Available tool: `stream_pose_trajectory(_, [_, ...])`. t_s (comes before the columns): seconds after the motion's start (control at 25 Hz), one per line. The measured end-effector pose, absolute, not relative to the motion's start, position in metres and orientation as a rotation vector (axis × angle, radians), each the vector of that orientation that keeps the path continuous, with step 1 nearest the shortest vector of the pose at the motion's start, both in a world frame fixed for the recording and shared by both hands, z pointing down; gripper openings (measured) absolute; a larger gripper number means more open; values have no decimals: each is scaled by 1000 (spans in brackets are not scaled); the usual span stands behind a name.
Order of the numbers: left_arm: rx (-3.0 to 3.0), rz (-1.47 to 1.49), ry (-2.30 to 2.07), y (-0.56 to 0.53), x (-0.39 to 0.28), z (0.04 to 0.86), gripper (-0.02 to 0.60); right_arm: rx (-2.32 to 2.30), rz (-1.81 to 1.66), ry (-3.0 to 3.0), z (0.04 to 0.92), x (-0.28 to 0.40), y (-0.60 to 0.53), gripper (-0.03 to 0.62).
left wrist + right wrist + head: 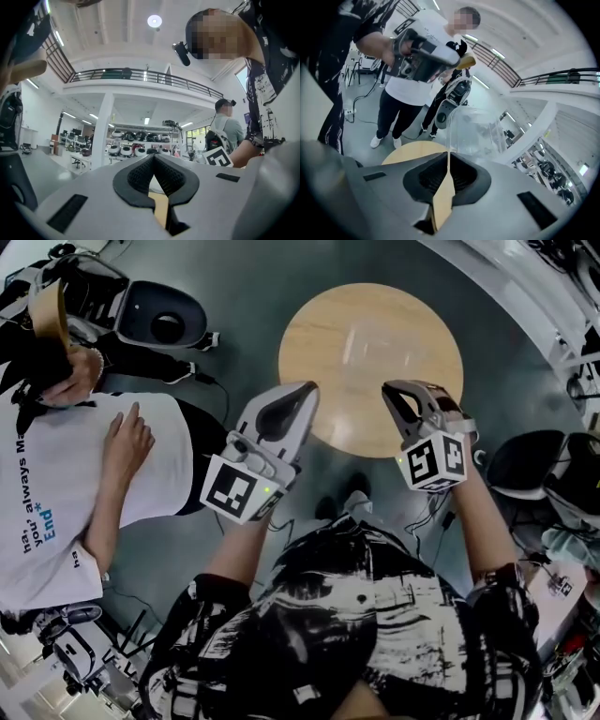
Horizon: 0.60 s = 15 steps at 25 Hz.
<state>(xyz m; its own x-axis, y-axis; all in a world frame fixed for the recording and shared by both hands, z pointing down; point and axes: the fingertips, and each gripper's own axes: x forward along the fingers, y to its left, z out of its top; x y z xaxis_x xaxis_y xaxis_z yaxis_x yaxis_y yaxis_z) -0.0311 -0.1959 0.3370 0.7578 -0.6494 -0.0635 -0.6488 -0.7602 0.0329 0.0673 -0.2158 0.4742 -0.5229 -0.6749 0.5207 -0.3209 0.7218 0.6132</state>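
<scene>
The clear cup [480, 133] stands upright near the middle of the round counter [319, 324], slightly toward its 11 o'clock side in the head view. It looks thin-walled and empty, so I judge it light, smooth and easy to dent or tip. The safest hold would be low on the wall, with a gentle squeeze across its width.

The right tool [448, 154] hangs over the counter's 4 o'clock edge and points at the cup. Its jaws are pressed together on nothing, and it is near the cup but apart from it. The left tool [153, 157] sits over the 8 o'clock edge, its jaws likewise closed and empty.

A person in a white shirt [56, 493] stands at 9 o'clock, well clear of the counter.
</scene>
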Motion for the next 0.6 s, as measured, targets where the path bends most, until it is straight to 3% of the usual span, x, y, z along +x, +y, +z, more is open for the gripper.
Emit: stream_pose_trajectory(0.6, [2996,-139,-1026,-171,-53,324,0,1005,-728,-2233,325,45,-186,17])
